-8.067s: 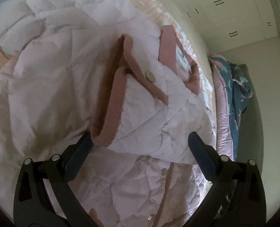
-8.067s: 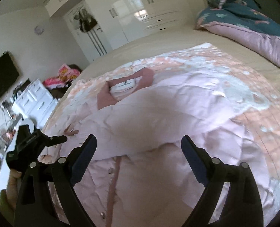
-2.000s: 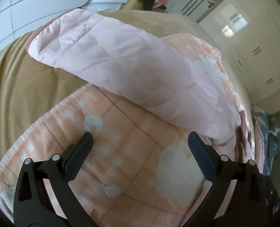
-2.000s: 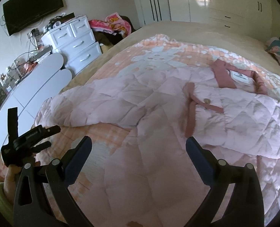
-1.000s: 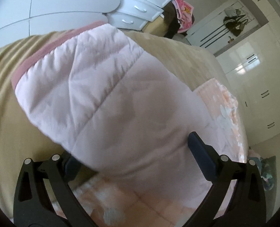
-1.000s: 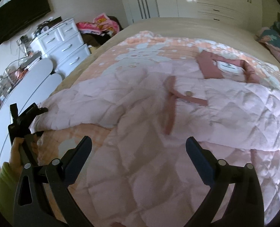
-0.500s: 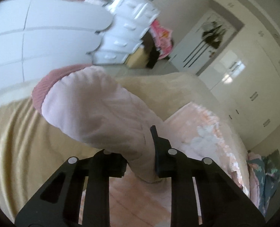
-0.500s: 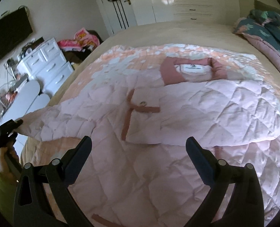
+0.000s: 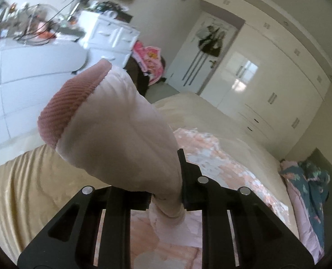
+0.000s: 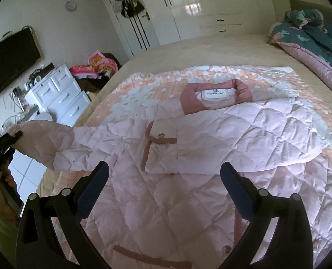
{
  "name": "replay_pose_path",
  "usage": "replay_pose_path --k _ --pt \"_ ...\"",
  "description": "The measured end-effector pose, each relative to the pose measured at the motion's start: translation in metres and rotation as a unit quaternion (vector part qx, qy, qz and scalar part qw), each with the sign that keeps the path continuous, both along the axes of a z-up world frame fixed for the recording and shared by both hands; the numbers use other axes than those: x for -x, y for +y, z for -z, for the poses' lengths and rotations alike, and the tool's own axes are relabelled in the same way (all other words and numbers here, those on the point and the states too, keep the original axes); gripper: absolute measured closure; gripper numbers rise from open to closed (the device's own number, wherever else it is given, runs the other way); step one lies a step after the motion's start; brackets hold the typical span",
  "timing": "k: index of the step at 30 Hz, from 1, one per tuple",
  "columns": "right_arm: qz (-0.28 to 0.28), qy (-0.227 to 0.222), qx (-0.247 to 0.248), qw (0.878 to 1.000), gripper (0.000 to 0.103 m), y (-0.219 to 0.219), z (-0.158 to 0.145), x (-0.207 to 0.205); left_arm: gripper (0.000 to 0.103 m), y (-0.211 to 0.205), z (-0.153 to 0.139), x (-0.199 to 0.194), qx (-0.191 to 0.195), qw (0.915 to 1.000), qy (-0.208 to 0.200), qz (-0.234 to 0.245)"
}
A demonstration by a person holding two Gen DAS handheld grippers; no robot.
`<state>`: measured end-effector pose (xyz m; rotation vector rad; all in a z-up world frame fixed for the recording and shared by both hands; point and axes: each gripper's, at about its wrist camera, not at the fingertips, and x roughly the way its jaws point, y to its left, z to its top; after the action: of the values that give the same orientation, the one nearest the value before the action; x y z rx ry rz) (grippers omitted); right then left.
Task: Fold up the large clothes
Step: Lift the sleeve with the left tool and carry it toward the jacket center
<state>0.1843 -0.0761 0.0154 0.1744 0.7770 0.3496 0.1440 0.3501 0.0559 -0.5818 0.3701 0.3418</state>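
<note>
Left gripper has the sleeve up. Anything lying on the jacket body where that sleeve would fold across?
Nothing visible. The left gripper is shut on the sleeve, lifted off the bed's edge. The jacket body shows only its own folded panel and trim. The right gripper hovers open above it, holding nothing.

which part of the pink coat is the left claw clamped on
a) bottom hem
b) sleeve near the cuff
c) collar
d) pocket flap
b: the left claw is shut on the sleeve just behind its ribbed cuff, away from the collar.

The white neck label (image 10: 215,93) in the coat carries print too small to read
</note>
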Motion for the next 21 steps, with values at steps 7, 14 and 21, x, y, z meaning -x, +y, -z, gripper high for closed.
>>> replay_pose_path --k 7,14,21 --pt "0.009 -0.006 -0.015 1.000 0.004 -0.019 -0.009 0.013 0.091 -0.033 -0.027 -0.001 -0.021 0.9992 -0.013 0.033" --pt "0.022 -0.015 -0.033 0.999 0.004 -0.040 -0.020 0.023 0.091 -0.066 -0.050 -0.003 -0.040 0.9969 -0.023 0.063" --pt "0.031 -0.014 -0.046 0.998 0.004 -0.057 -0.021 0.029 0.091 -0.098 -0.069 -0.008 -0.070 0.9935 -0.032 0.083"
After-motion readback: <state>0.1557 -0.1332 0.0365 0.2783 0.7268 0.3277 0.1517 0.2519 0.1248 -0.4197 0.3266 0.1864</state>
